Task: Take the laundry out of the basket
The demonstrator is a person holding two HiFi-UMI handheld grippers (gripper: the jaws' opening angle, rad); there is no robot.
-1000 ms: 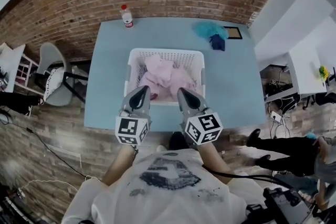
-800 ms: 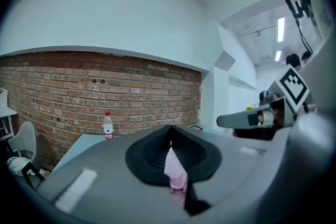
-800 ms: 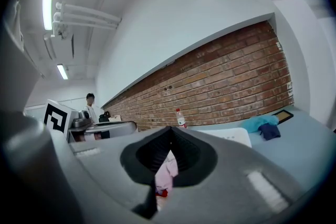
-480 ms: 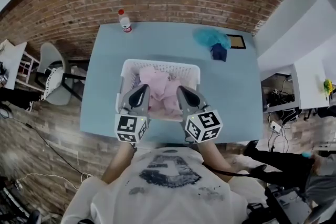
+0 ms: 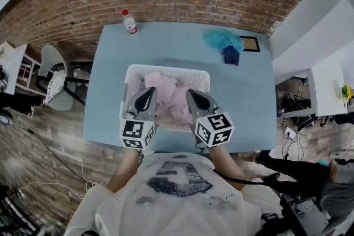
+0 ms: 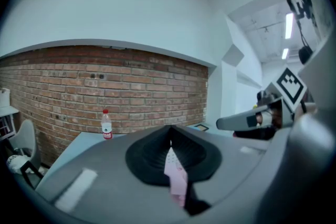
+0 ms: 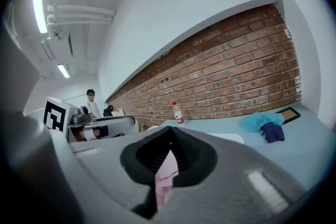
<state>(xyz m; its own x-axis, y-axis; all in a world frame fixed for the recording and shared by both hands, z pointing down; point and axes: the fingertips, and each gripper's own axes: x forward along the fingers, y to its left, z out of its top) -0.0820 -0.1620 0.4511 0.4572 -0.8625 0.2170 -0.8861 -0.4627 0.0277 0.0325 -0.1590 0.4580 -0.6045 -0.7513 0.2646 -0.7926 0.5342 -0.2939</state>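
The jaws of the left gripper (image 6: 169, 138) are pressed together on a thin fold of soft pink laundry (image 6: 176, 178). The jaws of the right gripper (image 7: 169, 136) are pinched on pink laundry too. Both grippers are held over the white plastic basket (image 5: 131, 79), where the pink laundry is heaped. The basket is set on the light blue surface (image 5: 108, 74).

It seems that nothing pink has been taken out yet. A teal cloth (image 5: 222, 39) and a dark blue cloth (image 5: 230, 56) are laid near the far corner, perhaps taken out already.

It cannot be told whether one piece or two is gripped. What is buried under the heap is hidden.
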